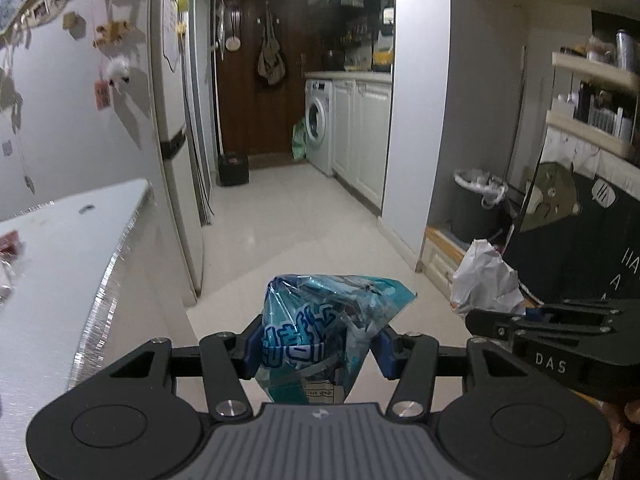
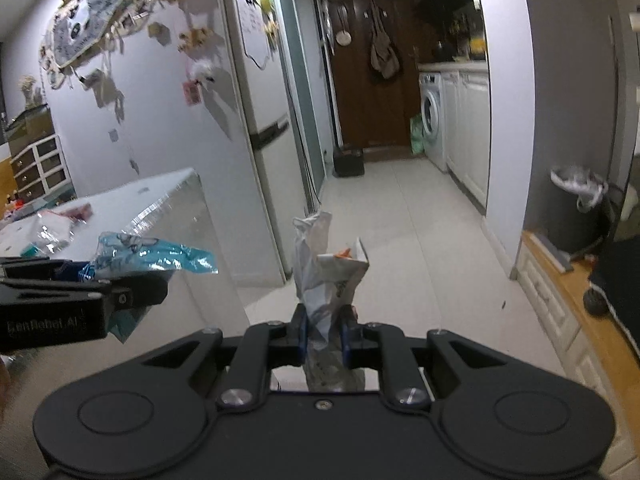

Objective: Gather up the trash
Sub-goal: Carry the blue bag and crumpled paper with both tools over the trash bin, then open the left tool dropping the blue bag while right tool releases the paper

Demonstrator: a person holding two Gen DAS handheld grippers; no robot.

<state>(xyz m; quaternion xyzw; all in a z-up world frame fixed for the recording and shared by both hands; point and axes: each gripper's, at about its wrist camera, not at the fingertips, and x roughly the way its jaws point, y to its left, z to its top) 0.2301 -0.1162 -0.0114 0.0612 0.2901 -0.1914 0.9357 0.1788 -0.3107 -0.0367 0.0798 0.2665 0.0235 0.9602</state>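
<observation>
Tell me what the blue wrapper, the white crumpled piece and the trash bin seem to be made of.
Blue wrapper: thin glossy plastic film, translucent, with sharp shiny creases. White crumpled piece: probably matte paper or a paper-like wrapper; it holds stiff folds without gloss. Trash bin: dark, smooth, matte body, plastic or painted metal, lined with a thin white plastic bag.

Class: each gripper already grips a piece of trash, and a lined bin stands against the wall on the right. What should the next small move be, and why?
Probably carry both hands toward the grey trash bin, no release yet. The left gripper is shut on a blue plastic wrapper and the right gripper on a crumpled white paper wrapper, so nothing remains to grasp; the bin is still ahead, off to the right.
</observation>
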